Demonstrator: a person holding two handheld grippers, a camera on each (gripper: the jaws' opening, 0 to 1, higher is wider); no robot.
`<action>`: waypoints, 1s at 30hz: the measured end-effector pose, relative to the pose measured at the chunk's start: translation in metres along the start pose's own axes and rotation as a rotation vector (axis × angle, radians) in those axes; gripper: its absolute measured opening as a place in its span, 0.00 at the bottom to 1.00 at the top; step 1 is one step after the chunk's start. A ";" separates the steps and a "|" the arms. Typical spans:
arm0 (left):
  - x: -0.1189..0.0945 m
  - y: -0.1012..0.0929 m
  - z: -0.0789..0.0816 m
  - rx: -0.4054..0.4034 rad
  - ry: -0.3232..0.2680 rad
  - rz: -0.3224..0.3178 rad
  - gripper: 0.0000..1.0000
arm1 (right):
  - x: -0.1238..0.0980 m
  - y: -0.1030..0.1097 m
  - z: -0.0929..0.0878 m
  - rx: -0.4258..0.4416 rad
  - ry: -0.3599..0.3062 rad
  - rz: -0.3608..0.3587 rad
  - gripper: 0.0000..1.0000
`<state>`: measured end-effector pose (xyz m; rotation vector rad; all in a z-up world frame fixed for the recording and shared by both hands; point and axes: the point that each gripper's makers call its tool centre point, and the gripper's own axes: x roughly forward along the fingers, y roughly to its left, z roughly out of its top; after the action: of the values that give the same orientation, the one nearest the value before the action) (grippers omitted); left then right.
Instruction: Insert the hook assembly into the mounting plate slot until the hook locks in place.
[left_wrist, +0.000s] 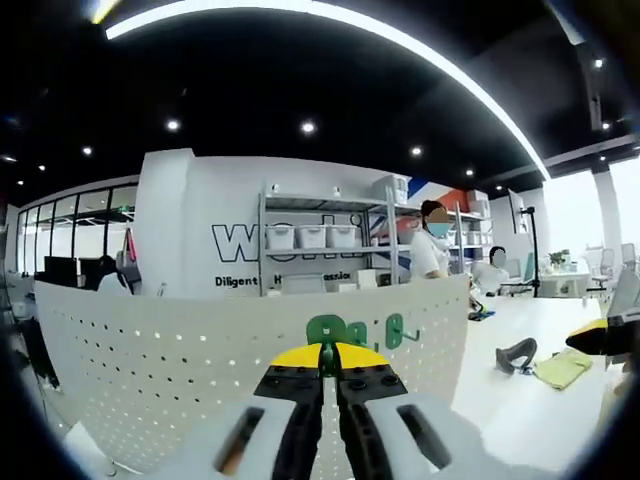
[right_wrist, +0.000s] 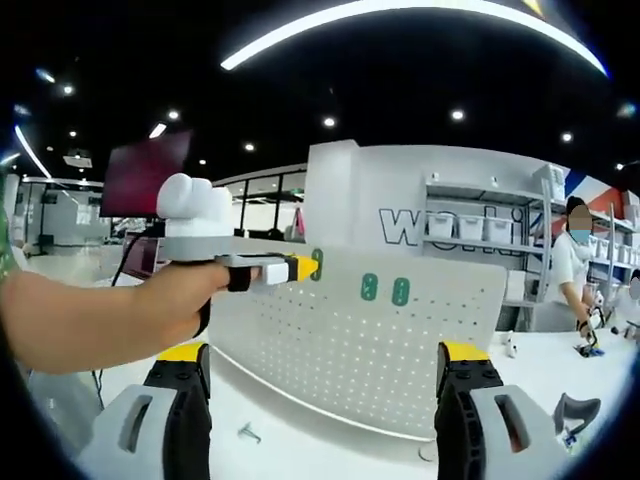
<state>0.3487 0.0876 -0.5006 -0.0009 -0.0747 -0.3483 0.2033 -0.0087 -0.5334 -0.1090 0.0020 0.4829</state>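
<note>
A white perforated mounting plate (right_wrist: 380, 340) stands upright on a white table (right_wrist: 300, 440), curving a little across both views. In the left gripper view the left gripper (left_wrist: 330, 362) sits right up against the top edge of the plate (left_wrist: 200, 370), its yellow-tipped jaws drawn together on a green hook (left_wrist: 325, 330) — just beside it, further along the edge, two more green hooks (left_wrist: 398, 330) hang on the plate. The right gripper view catches that same gripper from the side (right_wrist: 305, 267), held by a person's hand (right_wrist: 185, 295), its tip touching a green hook (right_wrist: 316, 264); two other green hooks (right_wrist: 385, 290) sit on the plate's face. The right gripper (right_wrist: 325, 362) hangs back from the plate, jaws wide apart with nothing between them. A small screw (right_wrist: 248, 433) lies on the table near the plate's foot.
</note>
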 end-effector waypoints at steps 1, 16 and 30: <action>0.002 0.000 -0.001 0.000 -0.001 0.006 0.03 | 0.000 -0.001 -0.001 0.001 0.002 0.001 0.95; 0.036 0.009 -0.013 -0.003 0.018 0.111 0.03 | 0.002 -0.030 -0.012 -0.011 0.028 -0.006 0.95; 0.053 0.015 -0.021 0.006 0.040 0.155 0.03 | 0.011 -0.040 -0.019 -0.006 0.035 0.003 0.95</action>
<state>0.4052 0.0829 -0.5178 0.0060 -0.0361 -0.1935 0.2322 -0.0408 -0.5482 -0.1228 0.0347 0.4843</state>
